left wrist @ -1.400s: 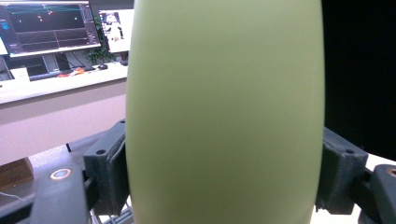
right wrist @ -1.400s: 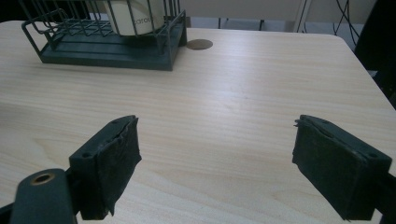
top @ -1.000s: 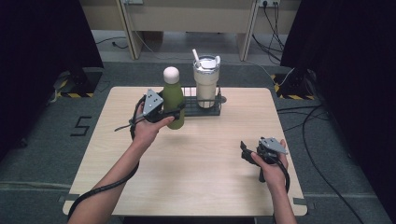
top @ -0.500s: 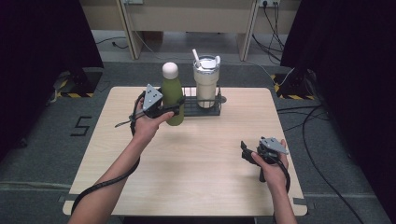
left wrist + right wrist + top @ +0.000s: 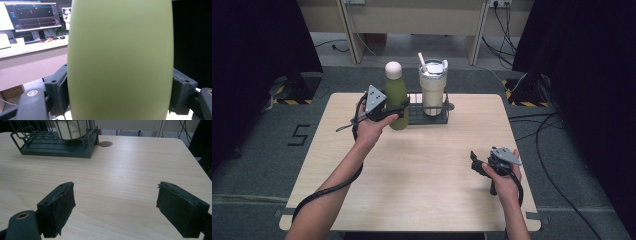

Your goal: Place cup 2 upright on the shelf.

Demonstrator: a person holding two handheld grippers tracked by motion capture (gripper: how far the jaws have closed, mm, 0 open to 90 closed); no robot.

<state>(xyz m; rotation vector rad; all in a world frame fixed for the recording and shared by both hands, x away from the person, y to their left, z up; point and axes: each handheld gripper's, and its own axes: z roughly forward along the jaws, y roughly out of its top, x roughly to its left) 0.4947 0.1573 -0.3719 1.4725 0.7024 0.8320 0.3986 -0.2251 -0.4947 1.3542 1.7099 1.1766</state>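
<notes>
A green bottle [image 5: 396, 100] with a white cap stands upright at the left end of a black wire rack [image 5: 436, 117], and my left gripper [image 5: 398, 112] is shut on its body. In the left gripper view the bottle [image 5: 120, 57] sits between both jaws, which press on its sides. Whether its base touches the table I cannot tell. A cream tumbler [image 5: 433, 89] with a straw stands in the rack's right part. My right gripper [image 5: 474, 162] rests low at the table's front right, open, with nothing between its jaws [image 5: 120, 206].
In the right gripper view the rack [image 5: 57, 147] with the tumbler [image 5: 72, 130] lies far ahead, beside a round cable hole [image 5: 105, 144] in the tabletop. Bare wood [image 5: 422, 165] spans the middle. Monitors [image 5: 32, 16] stand on a desk behind.
The bottle and my left gripper have shifted slightly upward in the high view, toward the rack. The right gripper has stayed put.
</notes>
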